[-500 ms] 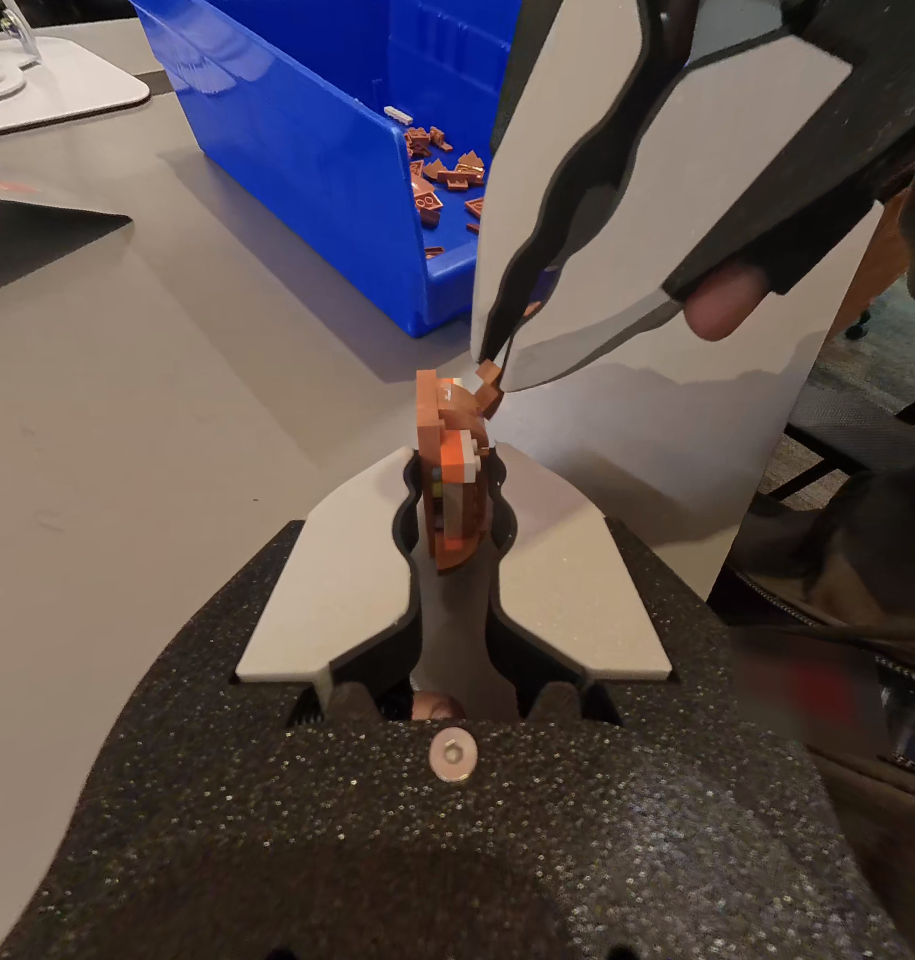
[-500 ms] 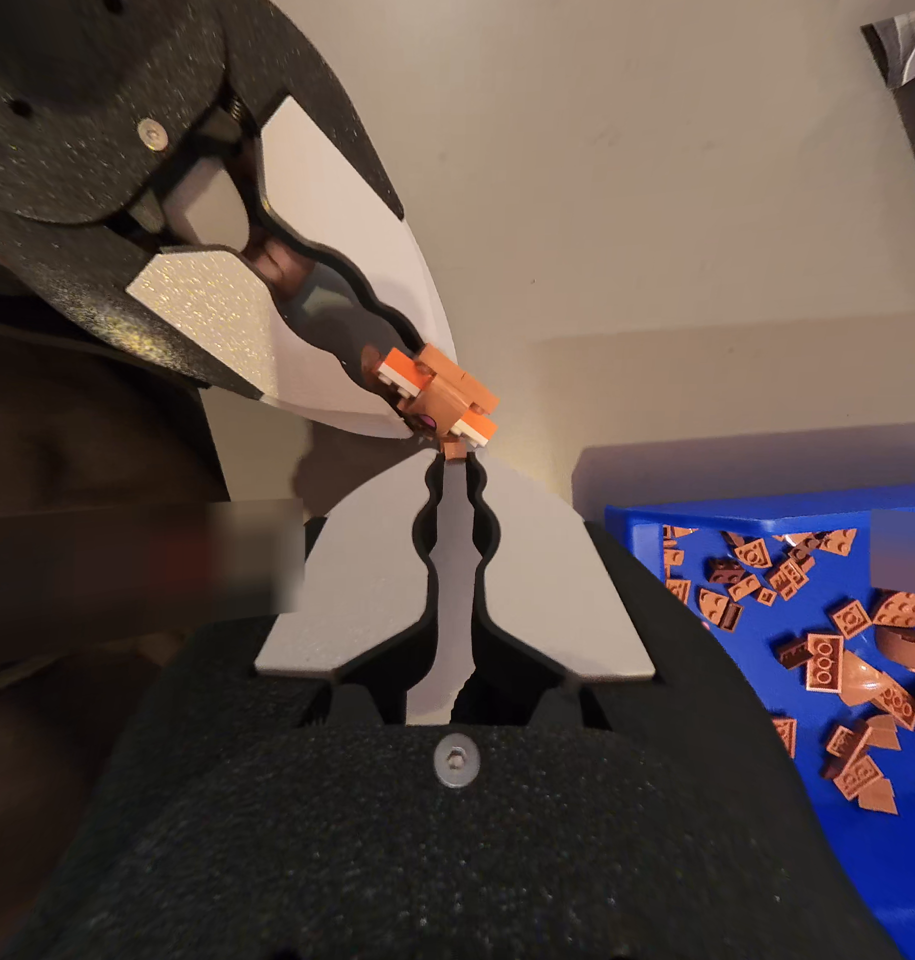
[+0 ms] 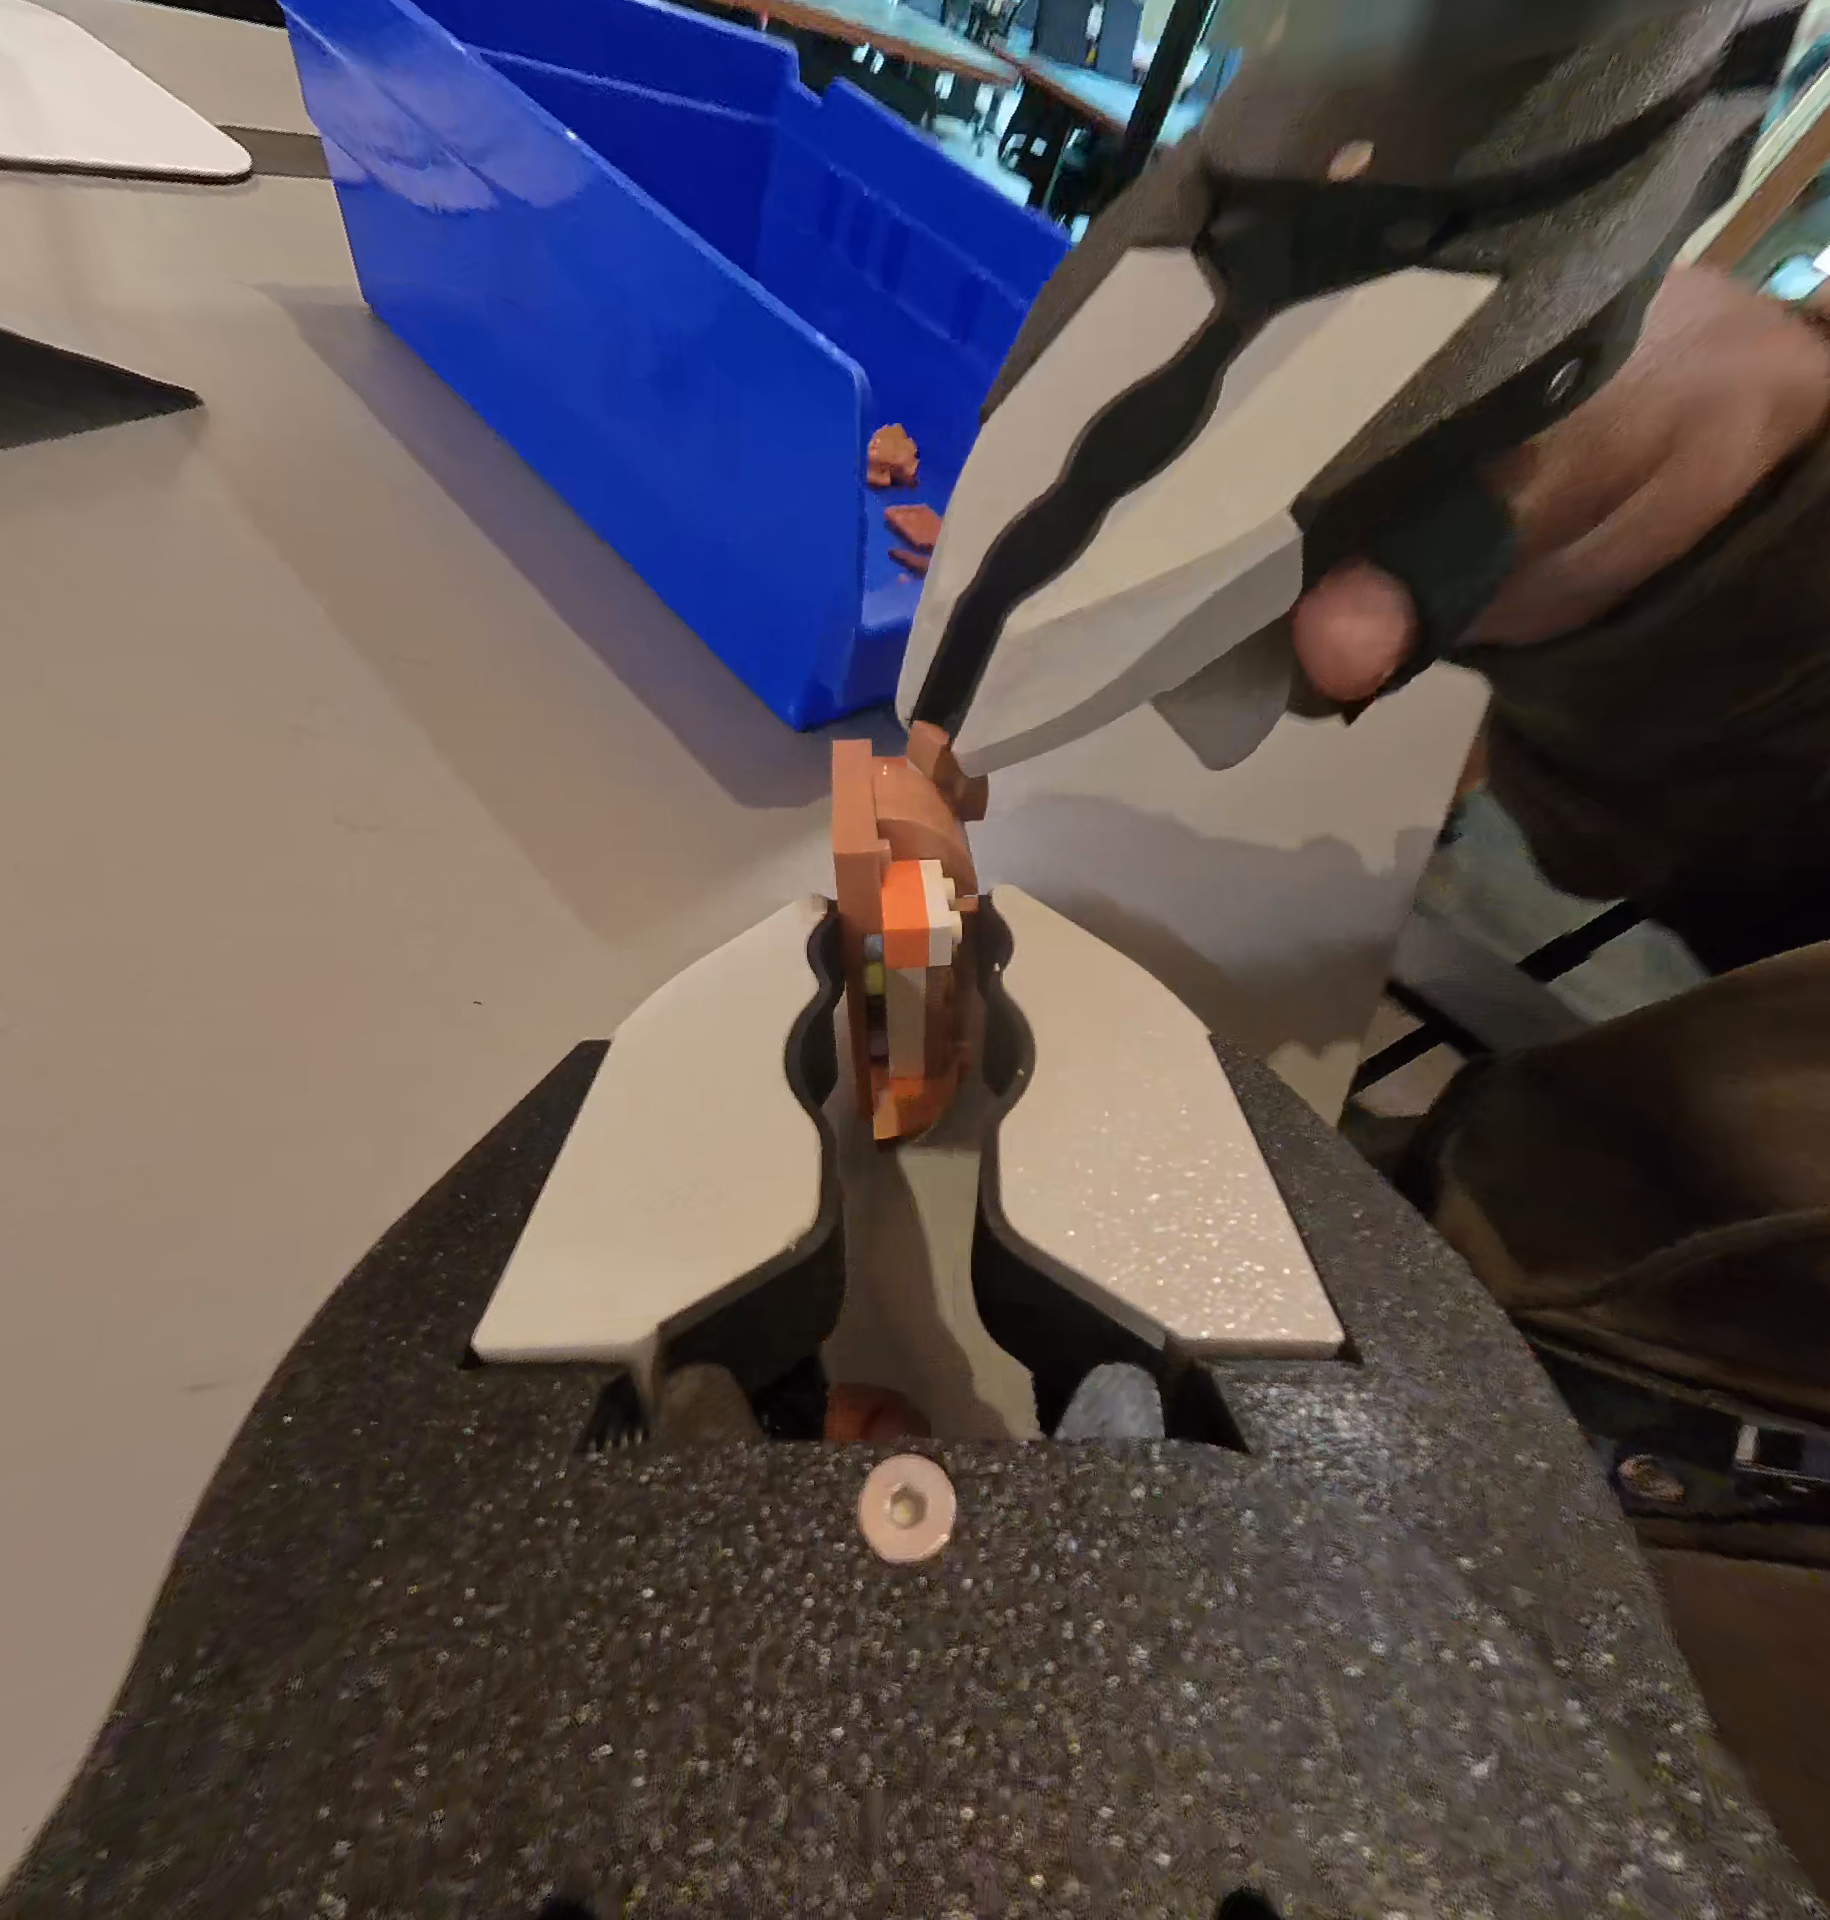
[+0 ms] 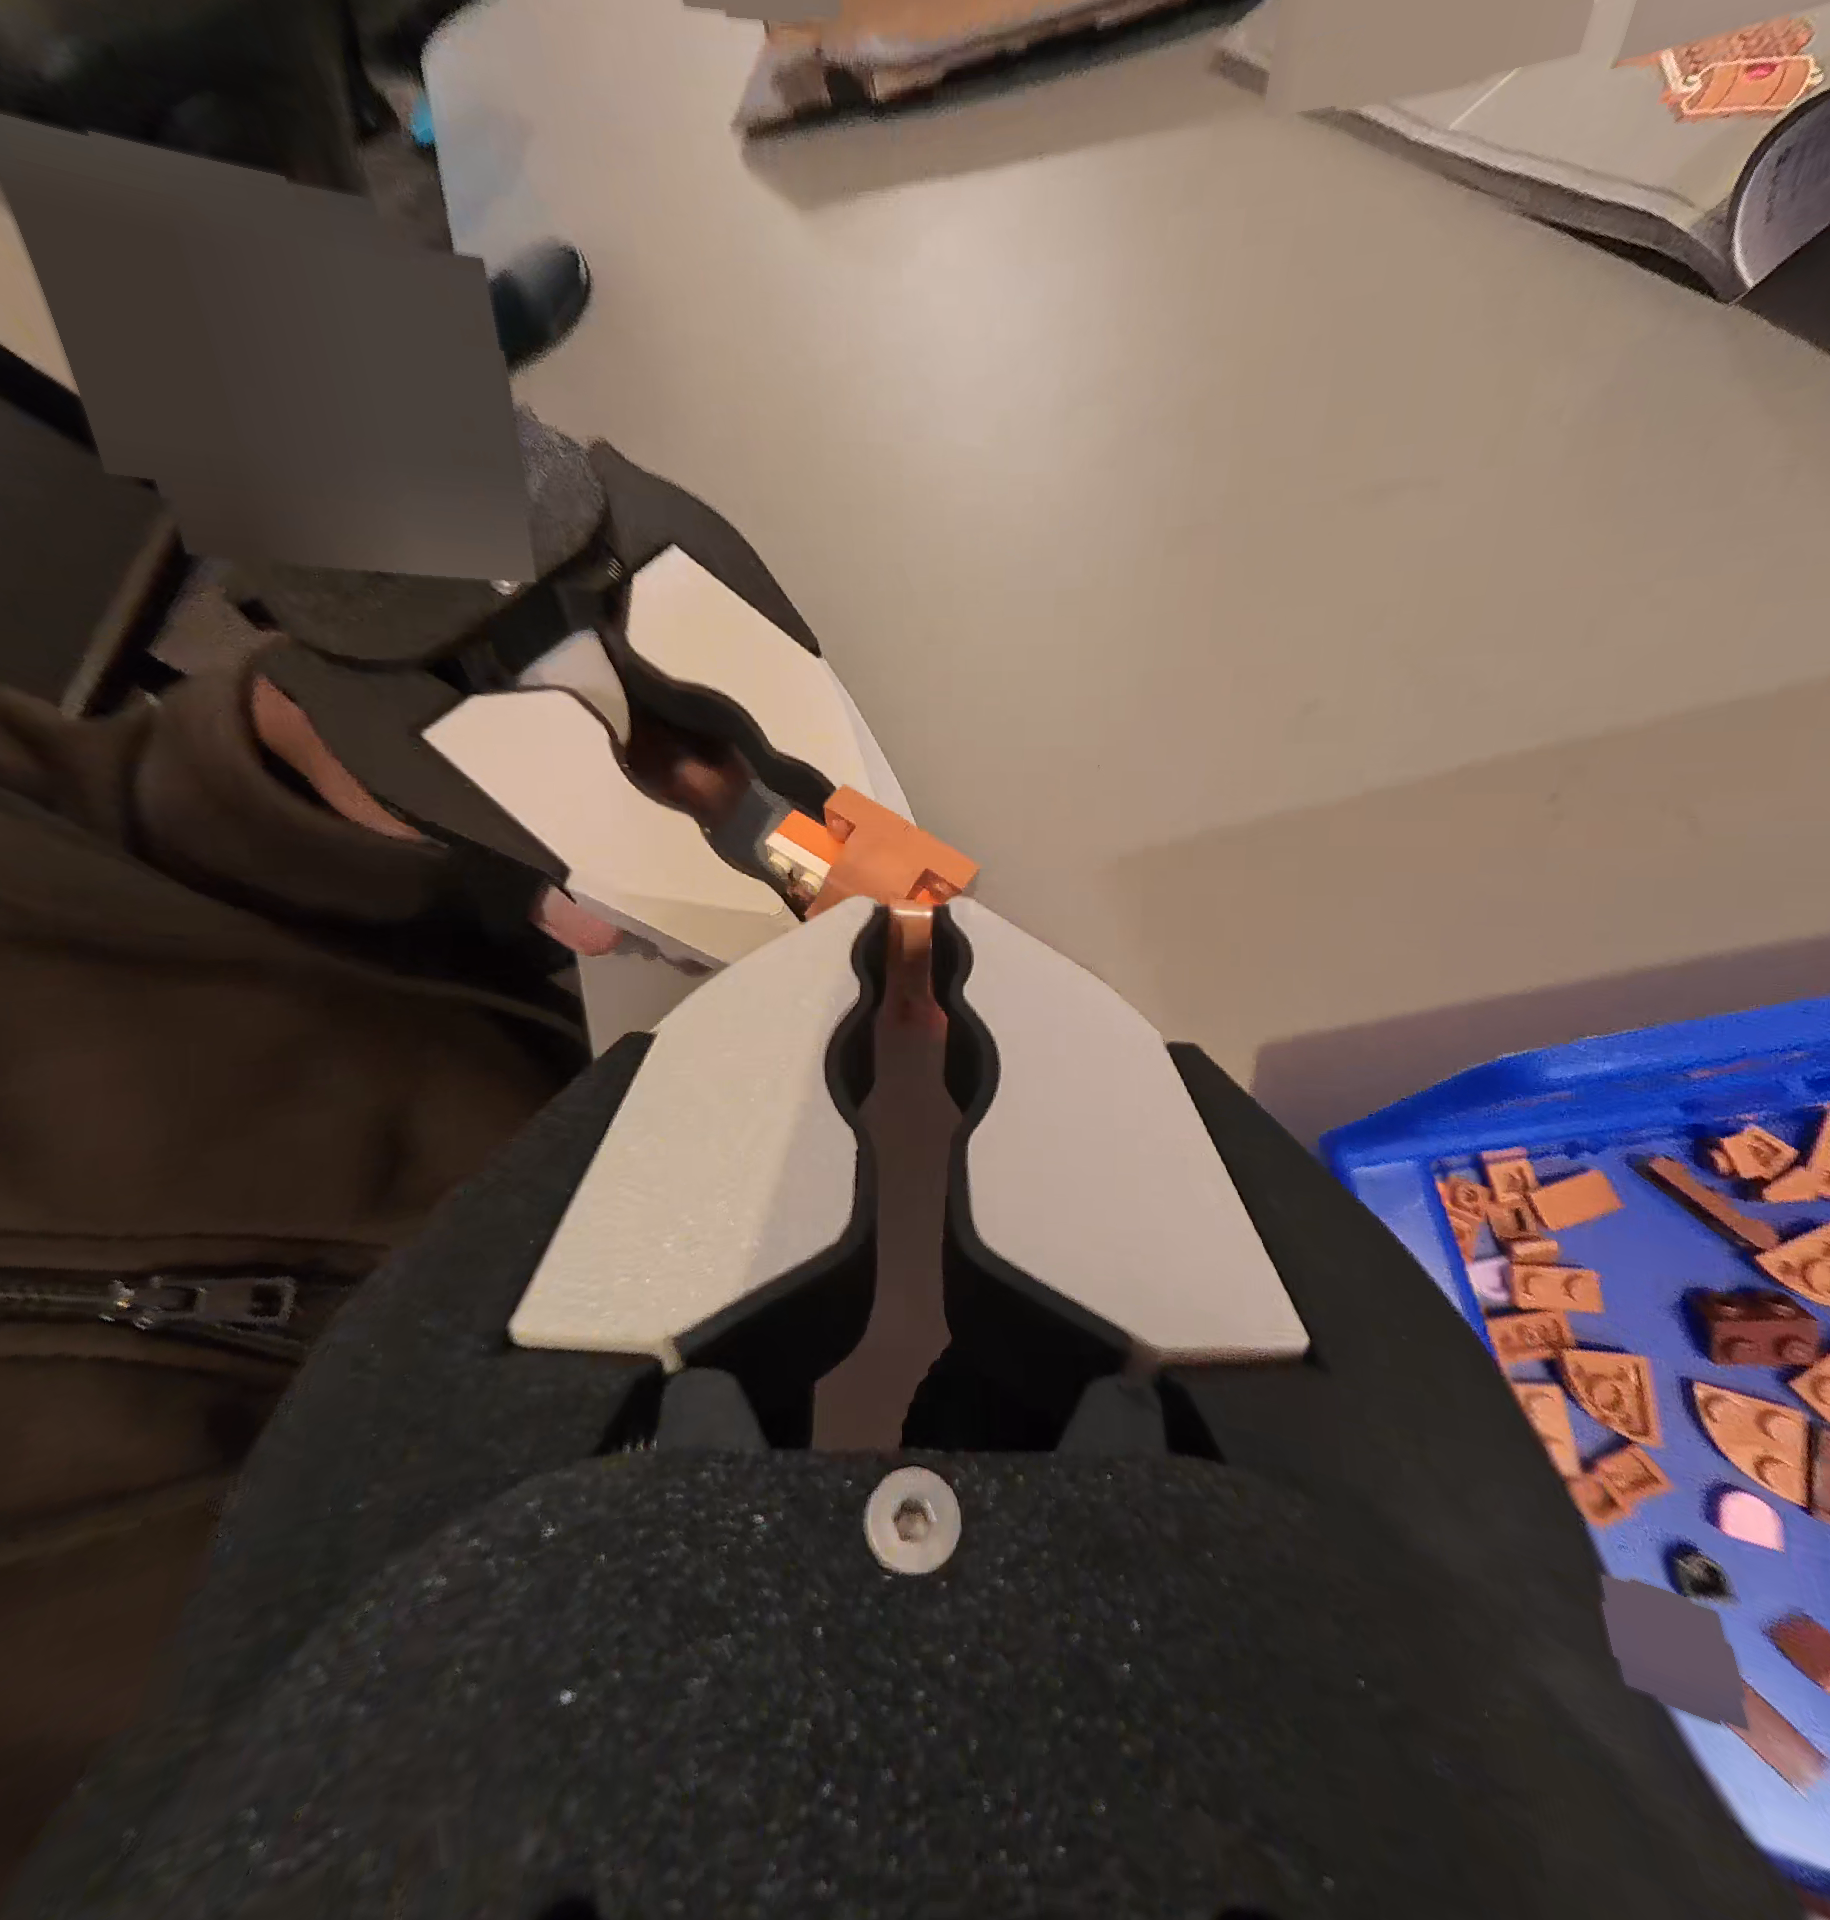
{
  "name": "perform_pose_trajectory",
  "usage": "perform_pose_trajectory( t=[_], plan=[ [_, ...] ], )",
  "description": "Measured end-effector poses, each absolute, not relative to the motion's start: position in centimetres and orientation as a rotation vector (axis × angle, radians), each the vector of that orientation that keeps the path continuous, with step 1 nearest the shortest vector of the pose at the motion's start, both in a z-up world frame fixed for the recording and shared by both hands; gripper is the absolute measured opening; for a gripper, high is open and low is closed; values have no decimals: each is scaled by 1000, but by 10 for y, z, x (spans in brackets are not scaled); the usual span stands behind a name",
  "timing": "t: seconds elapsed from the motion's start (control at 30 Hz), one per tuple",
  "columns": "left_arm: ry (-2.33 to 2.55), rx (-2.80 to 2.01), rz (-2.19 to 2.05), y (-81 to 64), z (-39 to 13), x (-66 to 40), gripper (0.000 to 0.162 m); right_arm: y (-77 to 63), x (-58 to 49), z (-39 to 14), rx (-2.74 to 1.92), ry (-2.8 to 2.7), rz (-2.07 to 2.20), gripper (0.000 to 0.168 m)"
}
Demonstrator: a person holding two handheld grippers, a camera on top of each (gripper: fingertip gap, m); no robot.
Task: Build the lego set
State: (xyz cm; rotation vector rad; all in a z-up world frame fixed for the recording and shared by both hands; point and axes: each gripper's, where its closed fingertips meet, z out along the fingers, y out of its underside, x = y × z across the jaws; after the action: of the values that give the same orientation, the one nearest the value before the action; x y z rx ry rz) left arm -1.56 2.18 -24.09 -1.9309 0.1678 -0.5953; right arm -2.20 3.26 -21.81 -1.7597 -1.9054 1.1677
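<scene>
Lego build, a small half-made model, sits clamped between the fingers of the left gripper, held in the air above a grey table. The grip takes it by its flat sides near the fingertips, so its top end sticks out free. That looks deliberate: the exposed end is where the next piece goes.

The right gripper comes in from above and to the right, closed on a small brown brick at its very tips. The brick touches the top of the build; whether it has seated cannot be told. Holding it at the tips leaves room to press it on.

The build is mostly reddish brown, with a tall flat plate on one side, a rounded part near the top, an orange and white block halfway down, and small coloured bits inside.

A blue bin of loose brown pieces stands on the table nearby, within easy reach. An open booklet lies farther off.
</scene>
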Motion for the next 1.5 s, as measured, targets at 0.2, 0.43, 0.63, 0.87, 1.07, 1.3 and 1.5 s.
perform_pose_trajectory(
  t=[0.2,0.43,0.63,0.87,1.07,1.3,1.5],
  plan=[
    [24,-1822,-806,24,-225,-22,24,35,-36,-201,-1791,-1783,1332,7],
    [-23,-1751,-885,21,-215,-27,24,32,-41,-189,-1740,-1699,1518,8],
    [-36,-1661,-1105,13,-202,-23,24,24,-34,-168,-1537,-1768,1657,7],
    [-6,-1608,-1579,0,-193,-3,24,6,-8,-136,-959,-2063,1647,8],
    [37,-1634,-1788,-8,-190,26,24,-6,15,-139,-606,-2263,1648,8],
    [77,-1602,-1864,-16,-186,42,24,-8,35,-142,-439,-2358,1753,7],
    [111,-1606,-1898,-21,-185,52,24,-15,45,-151,-348,-2462,1807,7]
  ],
)
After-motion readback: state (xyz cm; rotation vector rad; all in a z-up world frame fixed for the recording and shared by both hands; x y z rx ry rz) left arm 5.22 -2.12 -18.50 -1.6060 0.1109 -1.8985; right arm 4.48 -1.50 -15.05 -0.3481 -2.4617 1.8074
